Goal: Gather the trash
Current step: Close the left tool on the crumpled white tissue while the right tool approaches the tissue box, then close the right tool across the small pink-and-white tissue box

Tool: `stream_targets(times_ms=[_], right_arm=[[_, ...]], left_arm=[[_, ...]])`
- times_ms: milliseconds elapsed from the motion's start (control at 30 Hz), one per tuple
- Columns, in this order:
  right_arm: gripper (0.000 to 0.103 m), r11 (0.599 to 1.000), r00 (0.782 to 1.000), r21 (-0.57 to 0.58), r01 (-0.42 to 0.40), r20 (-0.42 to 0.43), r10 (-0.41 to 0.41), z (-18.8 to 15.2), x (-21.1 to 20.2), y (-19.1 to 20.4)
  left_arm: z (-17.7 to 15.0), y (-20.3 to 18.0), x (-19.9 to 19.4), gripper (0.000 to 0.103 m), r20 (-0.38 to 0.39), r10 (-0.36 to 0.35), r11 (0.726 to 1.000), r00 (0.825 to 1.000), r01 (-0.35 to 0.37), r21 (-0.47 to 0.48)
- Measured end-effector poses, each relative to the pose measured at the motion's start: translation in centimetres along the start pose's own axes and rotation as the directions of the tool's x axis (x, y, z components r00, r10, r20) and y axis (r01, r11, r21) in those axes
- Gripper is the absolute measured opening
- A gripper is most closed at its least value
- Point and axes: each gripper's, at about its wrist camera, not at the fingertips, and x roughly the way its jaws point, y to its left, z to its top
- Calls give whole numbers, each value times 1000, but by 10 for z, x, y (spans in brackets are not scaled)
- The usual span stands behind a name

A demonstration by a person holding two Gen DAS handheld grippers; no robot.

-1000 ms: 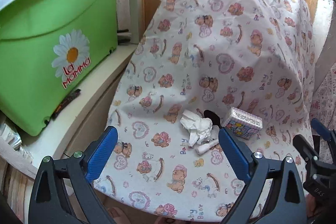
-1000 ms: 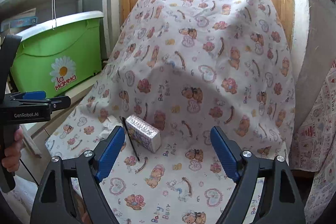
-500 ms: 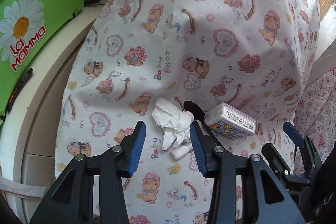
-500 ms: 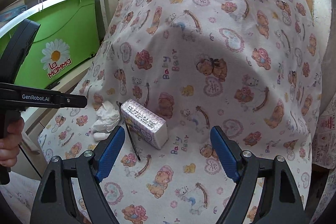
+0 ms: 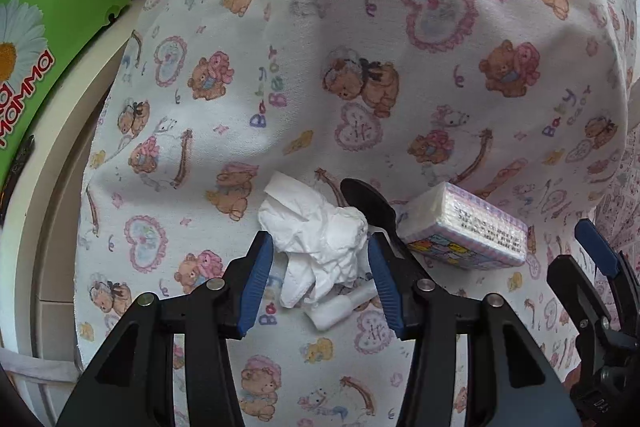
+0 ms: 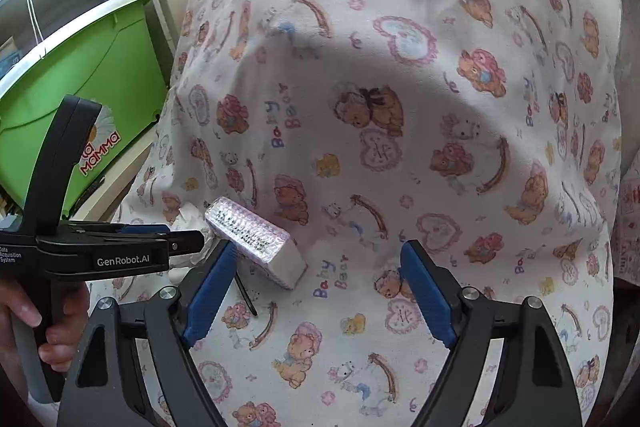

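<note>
A crumpled white tissue lies on the bear-print cloth, with a small white tube under its near edge. My left gripper points down at it, one blue pad on each side of the tissue. Its jaws are opening slightly, and I see no squeeze on the paper. A black plastic spoon lies just right of the tissue, beside a wrapped tissue packet. My right gripper hovers open over the cloth, with the packet by its left finger and nothing between its pads.
A green bin with a daisy label stands on a white ledge to the left. A hand holds the left gripper's handle at the lower left. The cloth drapes over a humped surface that rises behind the trash.
My left gripper came down and forward onto the tissue, and its jaws narrowed from wide apart to just around it. The right gripper dipped closer to the packet and stayed wide.
</note>
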Motion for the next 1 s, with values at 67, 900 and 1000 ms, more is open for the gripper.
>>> stream_targets(times_ms=[67,900,1000], right_arm=[[85,1000,1000,4,6,1,-6,0,1,-3],[85,996,996,-34,-84,-28,83,9,13,14],[85,985,989,-91,-143,-43,140,15,24,25]], left_arm=[[0,1,4,48,-9,-6,1000,1000,6,-7],[-5,15,-59,11,187,45,998,981,-53,38],[-4,14,-59,11,190,49,998,981,-56,30]])
